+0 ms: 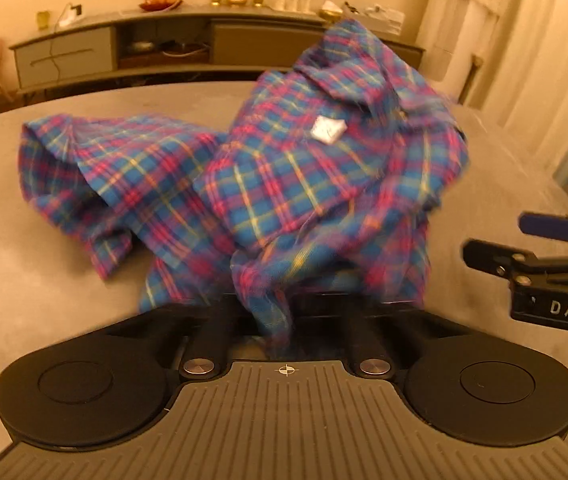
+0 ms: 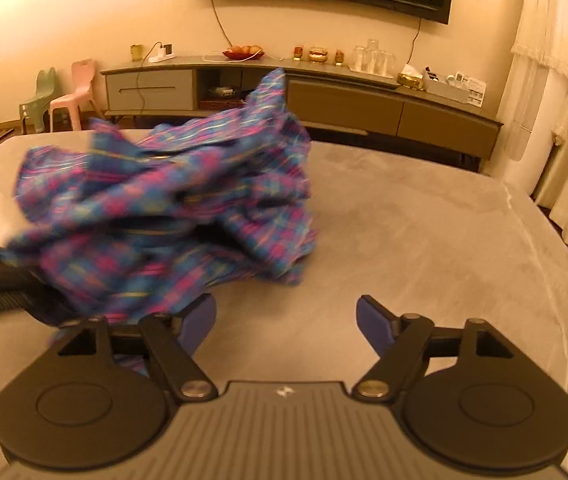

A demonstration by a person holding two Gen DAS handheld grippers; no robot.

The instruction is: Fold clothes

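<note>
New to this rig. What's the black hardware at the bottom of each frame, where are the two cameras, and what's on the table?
No robot arm here: a person carries a two-finger gripper in each hand, and a fisheye camera on each one looks forward along its fingers. The black hardware at the bottom of each picture is that gripper's own body.

The left wrist view shows the left gripper shut on a bunch of the plaid shirt, which hides the fingertips. The shirt is crumpled and partly lifted off the grey table, with a white label showing. The black tool entering at the right edge is the right gripper.

The right wrist view shows that right gripper open, blue pads apart, only bare table between them. The shirt sits to its left, blurred.

Behind the table stands a low sideboard.
</note>
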